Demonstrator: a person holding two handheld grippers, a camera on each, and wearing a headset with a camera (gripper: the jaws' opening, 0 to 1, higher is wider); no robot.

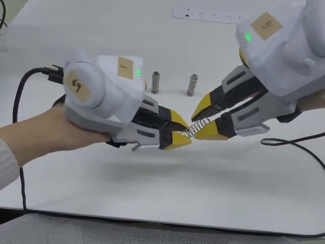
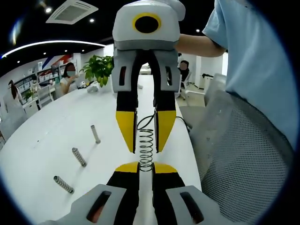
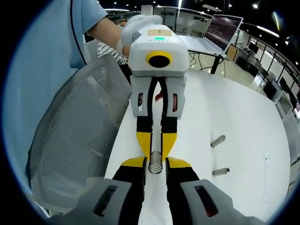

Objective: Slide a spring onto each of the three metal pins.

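A loose steel spring (image 1: 199, 125) hangs in the air between my two grippers above the white table (image 1: 167, 188). My left gripper (image 1: 186, 133) is shut on one end of it (image 2: 146, 161). The other end (image 3: 155, 165) lies between the jaws of my right gripper (image 1: 196, 126), which stand apart around it. Two pins with springs on them (image 1: 155, 82) (image 1: 192, 85) stand upright behind the grippers. In the left gripper view a bare pin (image 2: 95, 134) stands beyond two spring-covered pins (image 2: 78, 156) (image 2: 63, 184).
A white power strip (image 1: 213, 15) lies at the table's far edge. A black cable (image 1: 294, 145) trails across the table on the right, another (image 1: 20, 101) on the left. A grey mesh chair (image 3: 79, 136) stands at the table's near edge.
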